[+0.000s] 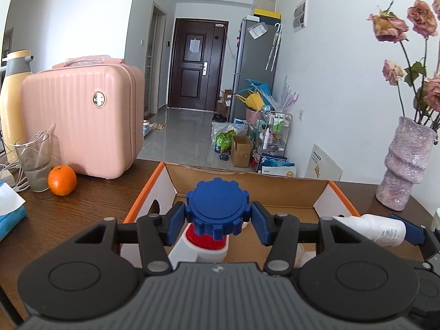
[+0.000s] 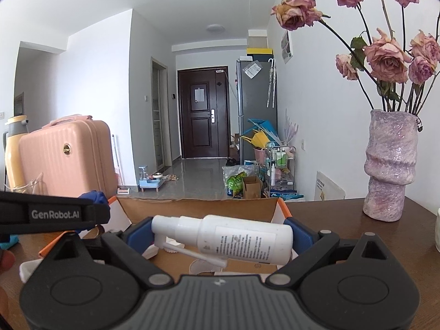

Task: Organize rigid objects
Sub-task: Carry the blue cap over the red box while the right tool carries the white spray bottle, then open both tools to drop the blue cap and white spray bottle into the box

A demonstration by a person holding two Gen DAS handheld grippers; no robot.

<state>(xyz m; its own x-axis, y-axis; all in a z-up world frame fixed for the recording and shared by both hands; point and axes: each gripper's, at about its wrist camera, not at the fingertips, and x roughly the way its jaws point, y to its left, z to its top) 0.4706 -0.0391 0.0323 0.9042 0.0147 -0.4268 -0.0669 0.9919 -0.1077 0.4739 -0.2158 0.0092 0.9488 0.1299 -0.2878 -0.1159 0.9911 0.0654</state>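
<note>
While both held items hang above the open brown cardboard box with orange-edged flaps (image 1: 288, 189), notes on handling.

Left gripper (image 1: 218, 220): jaws partly closed, blue pads pinching the blue ridged plastic cap (image 1: 217, 209) of a white bottle with a red band (image 1: 205, 243). Cap is hard and knurled, so slip looks unlikely. Bottle hangs below the grip and may swing; weight unknown, contents hidden.

Right gripper (image 2: 220, 233): jaws wide, clamped end to end on a white plastic spray bottle with a printed label (image 2: 236, 238), lying sideways and slightly tilted. Smooth and probably light. Its thin nozzle tube (image 2: 192, 253) looks bendable, so hold the body, not the tube.

Dark wooden table (image 1: 82, 206) beneath the box; pink textured vase of dried roses (image 2: 389, 165) well to the right.
</note>
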